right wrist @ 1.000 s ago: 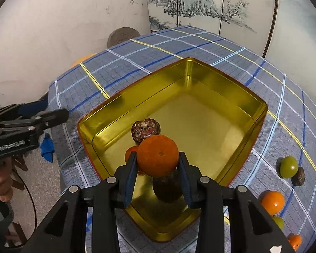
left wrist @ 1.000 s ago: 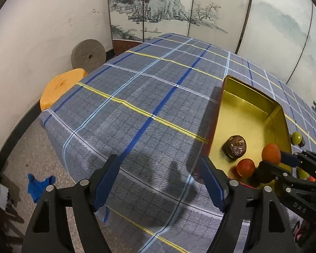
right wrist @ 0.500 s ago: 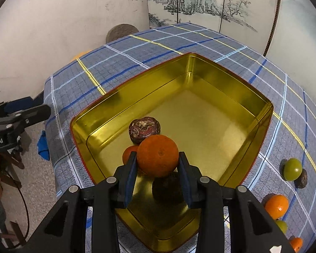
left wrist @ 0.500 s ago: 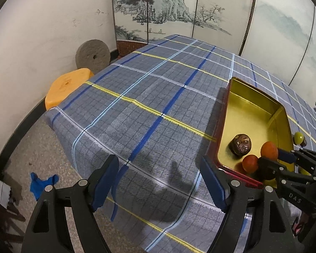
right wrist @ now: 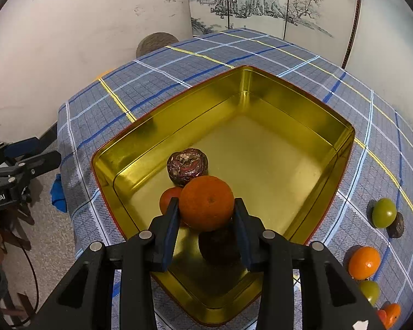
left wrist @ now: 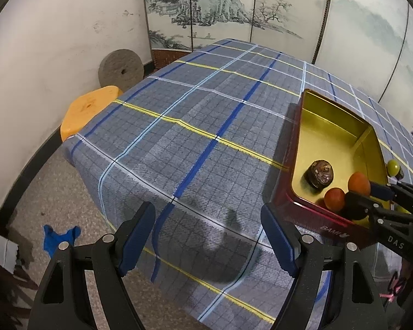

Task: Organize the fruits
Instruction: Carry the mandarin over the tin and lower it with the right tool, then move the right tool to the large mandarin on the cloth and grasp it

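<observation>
R gripper (right wrist: 206, 214) clamped on orange (right wrist: 206, 203), hovering over near corner of gold tin (right wrist: 294, 104), above dark fruit (right wrist: 219, 247). Vs 1 s ago: barely moved, no release yet. L gripper (left wrist: 206, 236) spread wide, empty, has backed off the tablecloth (left wrist: 179, 126) edge. Tin already holds 3 fruits; several more wait on cloth to the R. Next, prob: drop.
</observation>
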The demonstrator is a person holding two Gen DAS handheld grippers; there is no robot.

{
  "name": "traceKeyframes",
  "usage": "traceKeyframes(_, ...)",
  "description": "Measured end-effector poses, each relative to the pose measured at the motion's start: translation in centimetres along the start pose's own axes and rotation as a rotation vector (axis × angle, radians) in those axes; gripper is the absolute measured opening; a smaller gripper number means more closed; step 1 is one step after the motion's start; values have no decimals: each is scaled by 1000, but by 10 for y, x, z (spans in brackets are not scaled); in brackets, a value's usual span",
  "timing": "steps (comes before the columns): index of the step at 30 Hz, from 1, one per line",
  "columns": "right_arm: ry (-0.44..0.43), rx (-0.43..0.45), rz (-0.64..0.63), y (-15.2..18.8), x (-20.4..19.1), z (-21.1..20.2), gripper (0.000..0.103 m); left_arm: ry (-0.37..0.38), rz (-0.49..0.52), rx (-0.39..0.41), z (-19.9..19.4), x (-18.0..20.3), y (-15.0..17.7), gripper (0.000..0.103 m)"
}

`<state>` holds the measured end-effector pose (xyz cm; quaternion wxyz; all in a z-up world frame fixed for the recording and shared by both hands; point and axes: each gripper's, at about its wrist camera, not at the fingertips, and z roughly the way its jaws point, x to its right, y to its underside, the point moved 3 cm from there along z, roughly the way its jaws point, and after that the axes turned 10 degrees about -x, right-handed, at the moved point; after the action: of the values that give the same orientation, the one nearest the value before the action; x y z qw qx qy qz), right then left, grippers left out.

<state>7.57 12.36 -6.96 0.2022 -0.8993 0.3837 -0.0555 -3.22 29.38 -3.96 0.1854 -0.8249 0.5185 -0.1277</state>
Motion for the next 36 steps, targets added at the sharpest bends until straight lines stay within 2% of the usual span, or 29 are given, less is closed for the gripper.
traceKeyframes(7,5,-1,-3,1,0,0,36,-36,17,-4,-1,6,2,79)
traceKeyframes(13,11,1,-7,3,-1,-2,37,-24,38,-1,-1,16,4,79)
traceKeyframes(17,15,9,-2,4,-1,-4,38,-41,52,18,-4,19,4,79)
traceKeyframes(26,11,27,-2,5,-1,-14,40,-10,53,7,-6,23,3,79)
traceKeyframes(36,36,92,19,20,12,-51,45,10,83,-3,-7,40,5,79)
